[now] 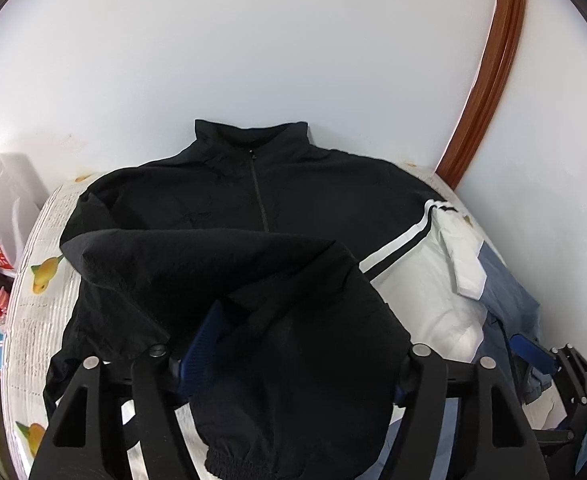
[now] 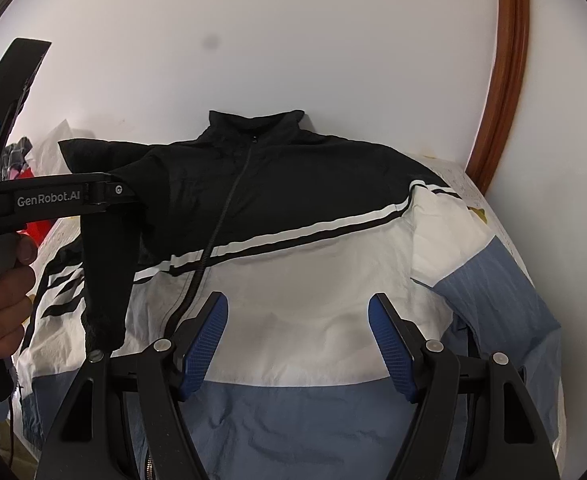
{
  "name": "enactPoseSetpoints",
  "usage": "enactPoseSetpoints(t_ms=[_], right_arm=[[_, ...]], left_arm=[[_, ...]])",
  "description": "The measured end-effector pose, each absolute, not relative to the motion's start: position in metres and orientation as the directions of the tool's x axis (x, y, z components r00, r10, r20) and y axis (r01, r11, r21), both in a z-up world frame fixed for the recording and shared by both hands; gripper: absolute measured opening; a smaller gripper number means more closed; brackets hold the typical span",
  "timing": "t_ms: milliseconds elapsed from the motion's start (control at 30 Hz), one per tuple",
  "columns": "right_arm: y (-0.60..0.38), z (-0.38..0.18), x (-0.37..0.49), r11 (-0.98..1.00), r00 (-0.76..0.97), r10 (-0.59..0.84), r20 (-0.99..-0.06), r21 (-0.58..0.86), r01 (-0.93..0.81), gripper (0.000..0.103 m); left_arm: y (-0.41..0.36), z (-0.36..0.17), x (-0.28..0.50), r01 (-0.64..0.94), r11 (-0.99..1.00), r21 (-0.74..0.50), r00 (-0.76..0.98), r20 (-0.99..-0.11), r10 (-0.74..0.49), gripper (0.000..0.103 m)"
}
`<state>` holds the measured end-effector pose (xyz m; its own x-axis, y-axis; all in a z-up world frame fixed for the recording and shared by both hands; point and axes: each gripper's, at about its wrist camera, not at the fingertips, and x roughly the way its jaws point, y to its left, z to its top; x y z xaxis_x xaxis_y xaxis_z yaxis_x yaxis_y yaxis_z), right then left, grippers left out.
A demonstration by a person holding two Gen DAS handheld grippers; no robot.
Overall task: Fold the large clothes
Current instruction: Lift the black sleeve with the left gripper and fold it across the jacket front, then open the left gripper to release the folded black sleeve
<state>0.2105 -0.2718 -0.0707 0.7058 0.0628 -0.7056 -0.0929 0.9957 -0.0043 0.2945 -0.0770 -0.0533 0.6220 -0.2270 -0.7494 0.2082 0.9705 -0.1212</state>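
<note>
Gripping black sleeve (image 1: 293,320), left tongs (image 1: 293,360); right tongs (image 2: 297,340) agape.

Black, white and blue jacket (image 2: 333,280) with stripes; tablecloth (image 1: 33,300) seemingly fruit-printed.

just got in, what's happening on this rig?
A person is folding a black, white and blue jacket spread zipped-up on a table against the wall. The left tongs grip the jacket's black sleeve, lifted over the jacket's front with the cuff hanging down. The right tongs are open and empty, above the white chest panel. The other sleeve lies flat alongside the body, not yet folded in.
</note>
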Motion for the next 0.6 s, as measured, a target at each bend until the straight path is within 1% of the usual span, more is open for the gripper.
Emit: enactPoseSetpoints(t_ms=[33,100,133,267,333,400,433,567,600], right_arm=[[-0.271,-0.07,0.209,0.996,0.706,0.061,-0.705,-0.008,-0.094,0.072],[-0.27,-0.07,0.206,0.996,0.705,0.06,-0.706,-0.008,-0.093,0.072],[-0.271,-0.069,0.204,0.996,0.705,0.06,-0.707,-0.008,-0.092,0.072],[-0.274,-0.071,0.197,0.996,0.707,0.045,-0.706,-0.023,-0.086,0.072],[-0.278,-0.073,0.195,0.996,0.705,0.041,-0.708,-0.022,-0.081,0.072],[-0.282,-0.076,0.194,0.997,0.702,0.045,-0.711,-0.013,-0.076,0.072],[-0.285,-0.078,0.194,0.997,0.699,0.047,-0.713,-0.006,-0.072,0.072],[-0.293,-0.085,0.191,0.998,0.688,0.055,-0.723,0.014,-0.065,0.072],[-0.294,-0.086,0.191,0.998,0.687,0.057,-0.724,0.017,-0.066,0.072]], left_arm=[[-0.078,-0.054,0.294,0.206,0.972,-0.113,0.624,-0.75,-0.219,0.07],[-0.078,-0.057,0.293,0.19,0.976,-0.102,0.625,-0.754,-0.201,0.079],[-0.078,-0.06,0.293,0.181,0.978,-0.106,0.622,-0.758,-0.198,0.08],[-0.082,-0.072,0.292,0.169,0.981,-0.095,0.601,-0.779,-0.179,0.093],[-0.086,-0.078,0.29,0.169,0.982,-0.08,0.592,-0.789,-0.166,0.093],[-0.089,-0.082,0.289,0.184,0.978,-0.096,0.583,-0.791,-0.188,0.093],[-0.091,-0.083,0.288,0.2,0.974,-0.109,0.58,-0.788,-0.208,0.093],[-0.09,-0.079,0.279,0.2,0.971,-0.129,0.599,-0.768,-0.226,0.093],[-0.088,-0.076,0.277,0.204,0.969,-0.138,0.601,-0.764,-0.235,0.091]])
